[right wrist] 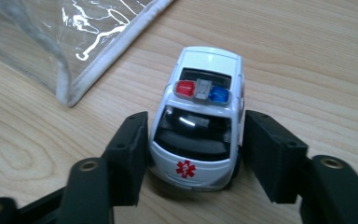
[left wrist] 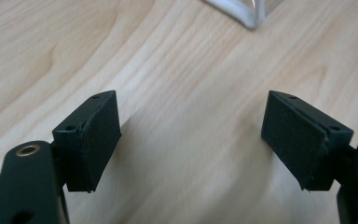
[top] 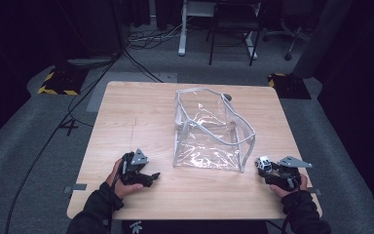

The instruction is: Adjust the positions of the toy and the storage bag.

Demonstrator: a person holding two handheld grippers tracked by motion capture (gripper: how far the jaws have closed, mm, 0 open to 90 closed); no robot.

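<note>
A small white toy ambulance (right wrist: 200, 126) with red and blue roof lights stands on the wooden table (top: 141, 112), just right of a clear plastic zip pouch (top: 209, 131). My right gripper (right wrist: 193, 158) straddles its front end; one pad touches one side of the car and the other pad (right wrist: 261, 149) sits a sliver off the opposite side. From above, the ambulance (top: 263, 163) and the right gripper (top: 269, 171) are near the table's front right. My left gripper (top: 148, 176) lies at the front left. Its jaws stand wide apart over bare wood (left wrist: 191, 140) with nothing between them.
The pouch stands open-topped in the table's middle; its white-trimmed corner (left wrist: 247, 11) lies ahead of the left jaws, and its edge (right wrist: 116, 51) is close beside the ambulance. Beyond the table are cables, a desk leg (top: 181, 29) and chairs on grey floor.
</note>
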